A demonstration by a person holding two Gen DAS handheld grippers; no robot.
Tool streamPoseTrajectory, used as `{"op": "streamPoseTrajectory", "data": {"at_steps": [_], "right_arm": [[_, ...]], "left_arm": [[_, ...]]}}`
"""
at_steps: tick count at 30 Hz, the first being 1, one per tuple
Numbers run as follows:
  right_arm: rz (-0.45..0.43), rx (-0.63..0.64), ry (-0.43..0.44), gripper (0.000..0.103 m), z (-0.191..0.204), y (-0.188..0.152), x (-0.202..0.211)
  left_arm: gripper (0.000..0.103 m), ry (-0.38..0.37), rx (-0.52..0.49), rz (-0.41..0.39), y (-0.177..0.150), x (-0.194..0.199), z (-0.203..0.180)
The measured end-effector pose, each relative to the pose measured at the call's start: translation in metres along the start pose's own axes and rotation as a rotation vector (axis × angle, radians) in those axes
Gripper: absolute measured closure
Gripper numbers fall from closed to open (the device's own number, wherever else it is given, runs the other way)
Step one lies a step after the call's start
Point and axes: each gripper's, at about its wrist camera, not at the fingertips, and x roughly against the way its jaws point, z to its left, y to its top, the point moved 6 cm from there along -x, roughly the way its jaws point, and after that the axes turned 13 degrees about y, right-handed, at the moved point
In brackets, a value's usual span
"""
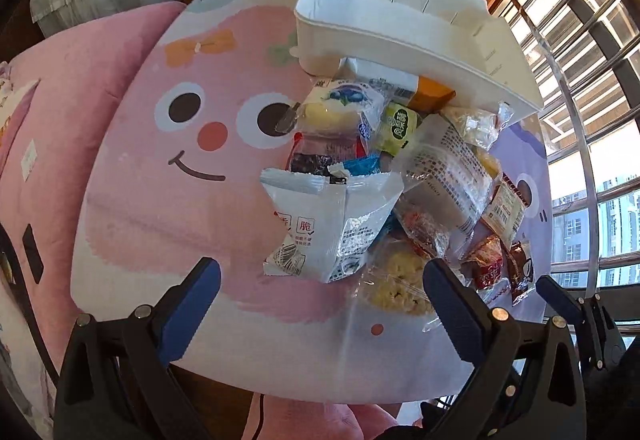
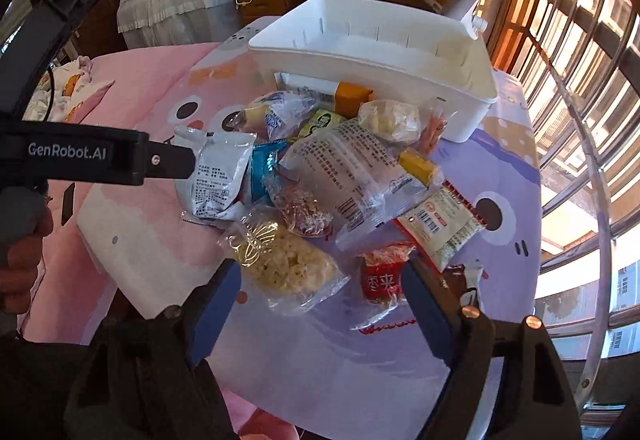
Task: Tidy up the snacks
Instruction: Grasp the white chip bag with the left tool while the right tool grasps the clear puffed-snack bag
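Both tools wide, nothing held: left tool (image 1: pixel 320 304), right tool (image 2: pixel 320 300). Snack pile mid-counter, touching white plastic bin (image 2: pixel 372 52) at far edge, bin empty. Clear-wrapped yellow puffed cake (image 2: pixel 284 264) best taken by wrapper edge, dropped in bin; neighbours not to be dragged.

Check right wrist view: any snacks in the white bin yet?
No. The white bin shows only its bare inside, and the snacks all lie piled on the table in front of it.
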Motion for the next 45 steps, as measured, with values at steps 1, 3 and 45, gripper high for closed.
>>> {"op": "streamPoseTrajectory", "data": {"at_steps": [1,3,45], "right_arm": [[0.018,0.012,0.002,0.02,0.002,-0.001,-0.007],[0.051,0.053,0.0,0.02,0.007,-0.002,-0.02],[0.24,0.2,0.008,0.045,0.038,-0.003,-0.131]], "left_arm": [[0.002,0.001,-0.005,0.017,0.001,-0.008,-0.002],[0.003,0.001,-0.006,0.047,0.002,-0.021,-0.004],[0.05,-0.08,0.073,0.216,0.008,-0.099,0.005]]}}
